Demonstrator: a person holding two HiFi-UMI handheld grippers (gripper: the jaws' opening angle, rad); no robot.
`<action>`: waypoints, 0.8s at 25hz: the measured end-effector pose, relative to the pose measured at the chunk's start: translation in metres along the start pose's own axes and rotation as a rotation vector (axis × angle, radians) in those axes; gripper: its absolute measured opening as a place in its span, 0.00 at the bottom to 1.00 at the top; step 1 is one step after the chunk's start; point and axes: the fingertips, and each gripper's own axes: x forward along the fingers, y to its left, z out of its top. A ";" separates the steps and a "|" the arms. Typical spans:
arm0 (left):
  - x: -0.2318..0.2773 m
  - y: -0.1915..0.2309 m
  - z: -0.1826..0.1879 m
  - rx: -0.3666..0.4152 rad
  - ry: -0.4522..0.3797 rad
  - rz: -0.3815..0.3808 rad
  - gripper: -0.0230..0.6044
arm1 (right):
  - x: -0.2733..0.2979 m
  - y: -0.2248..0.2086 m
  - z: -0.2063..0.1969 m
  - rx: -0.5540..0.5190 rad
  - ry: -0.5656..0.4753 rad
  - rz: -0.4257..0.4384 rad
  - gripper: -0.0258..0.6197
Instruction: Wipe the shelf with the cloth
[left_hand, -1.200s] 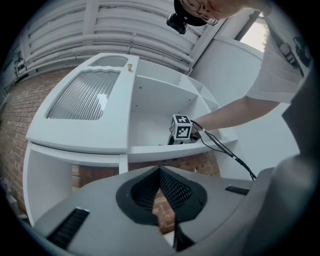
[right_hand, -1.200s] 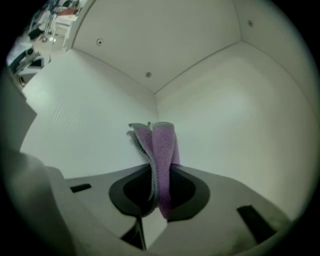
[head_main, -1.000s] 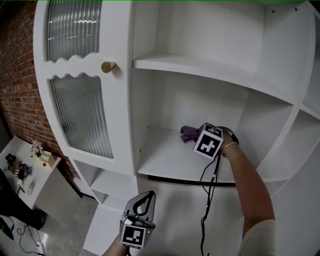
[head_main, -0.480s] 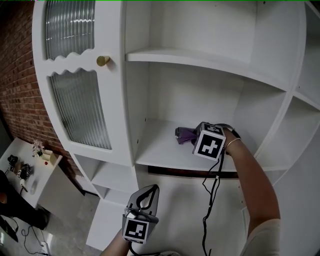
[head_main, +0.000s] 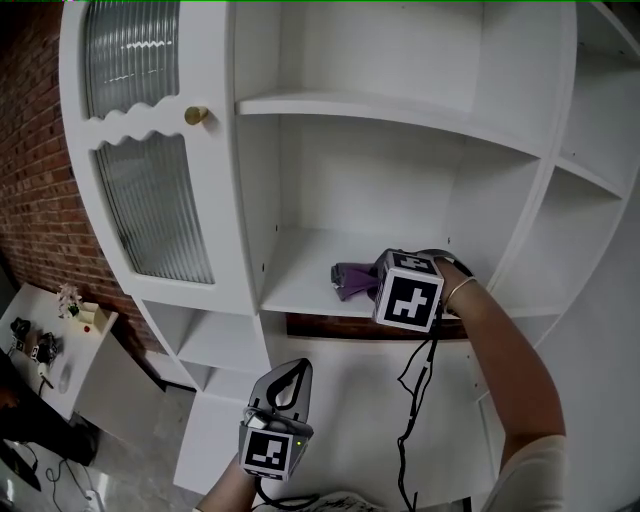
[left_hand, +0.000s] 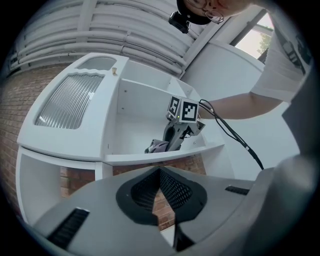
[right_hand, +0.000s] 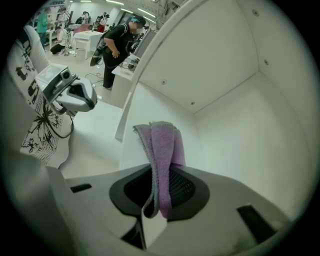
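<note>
Right gripper (head_main: 368, 287) reaches into white cabinet (head_main: 250, 200), low over middle shelf (head_main: 300, 290). Jaws clamped on purple cloth (head_main: 350, 280); right gripper view shows fold pinched between them, upper part sticking out past tips. Cloth bunched, resting on shelf about mid-width. Left gripper (head_main: 288, 378) hangs below shelf front edge, well apart from it, jaws pressed together with nothing between, tips pointing up toward shelf. Left of shelf: ribbed-glass door (head_main: 150, 200), brass knob (head_main: 196, 115).
</note>
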 end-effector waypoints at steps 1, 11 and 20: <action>-0.001 -0.001 0.001 -0.002 -0.002 -0.001 0.06 | -0.004 0.006 -0.001 -0.007 0.002 0.010 0.15; -0.007 -0.012 0.003 -0.002 0.006 -0.041 0.06 | -0.047 0.052 0.001 0.016 0.052 0.087 0.15; 0.002 -0.024 0.002 -0.028 -0.011 -0.070 0.06 | -0.080 0.016 -0.006 0.131 -0.022 -0.013 0.16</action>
